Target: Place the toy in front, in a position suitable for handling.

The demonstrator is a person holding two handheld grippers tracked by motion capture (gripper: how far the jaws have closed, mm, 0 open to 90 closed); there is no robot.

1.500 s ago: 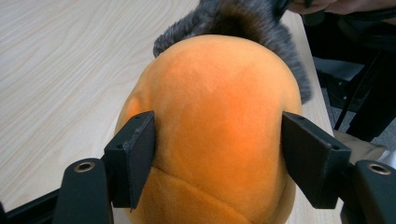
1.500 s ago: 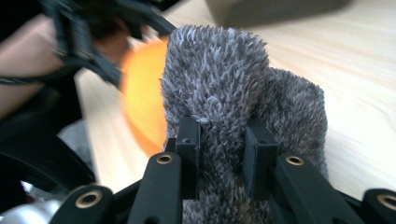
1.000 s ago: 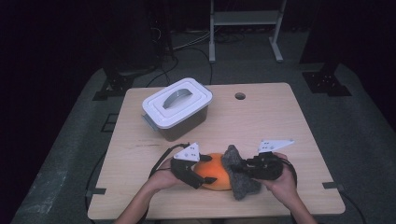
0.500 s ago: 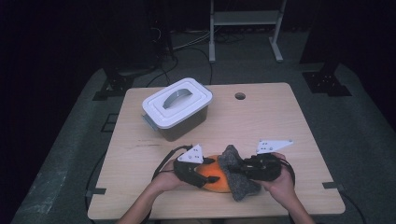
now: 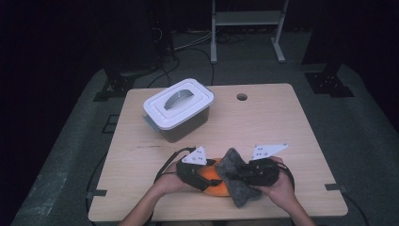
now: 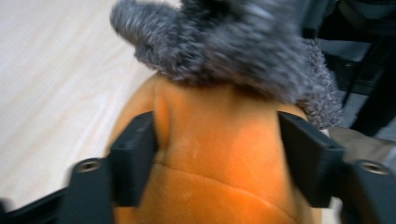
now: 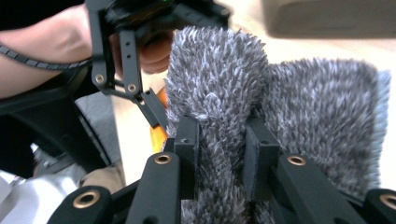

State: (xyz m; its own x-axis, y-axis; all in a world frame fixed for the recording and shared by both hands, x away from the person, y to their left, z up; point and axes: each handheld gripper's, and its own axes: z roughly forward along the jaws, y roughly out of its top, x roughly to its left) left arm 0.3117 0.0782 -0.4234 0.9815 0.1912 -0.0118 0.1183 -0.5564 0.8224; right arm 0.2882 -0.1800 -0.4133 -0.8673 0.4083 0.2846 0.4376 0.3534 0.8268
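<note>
Near the table's front edge lies an orange plush (image 5: 219, 190) with a grey fuzzy cloth (image 5: 242, 194) draped over its right side. My left gripper (image 5: 207, 176) comes in from the left. In the left gripper view its jaws (image 6: 219, 158) sit on both sides of the orange plush (image 6: 219, 140) and dent it, with grey fur (image 6: 224, 46) just beyond. They closed onto the plush and have just eased open slightly. My right gripper (image 5: 237, 172) is shut on a fold of the grey cloth (image 7: 219, 84); the pinch (image 7: 222, 149) is clear in the right gripper view.
A grey bin with a white handled lid (image 5: 178, 110) stands at the table's back left. The wooden table (image 5: 282, 122) has a small round hole (image 5: 242, 97) near its far edge. A metal stand (image 5: 247, 19) is on the floor behind. Cables trail from both grippers.
Less of the orange plush shows between the grippers than a second ago. Both hands have stayed almost where they were, and the bin has not moved.
</note>
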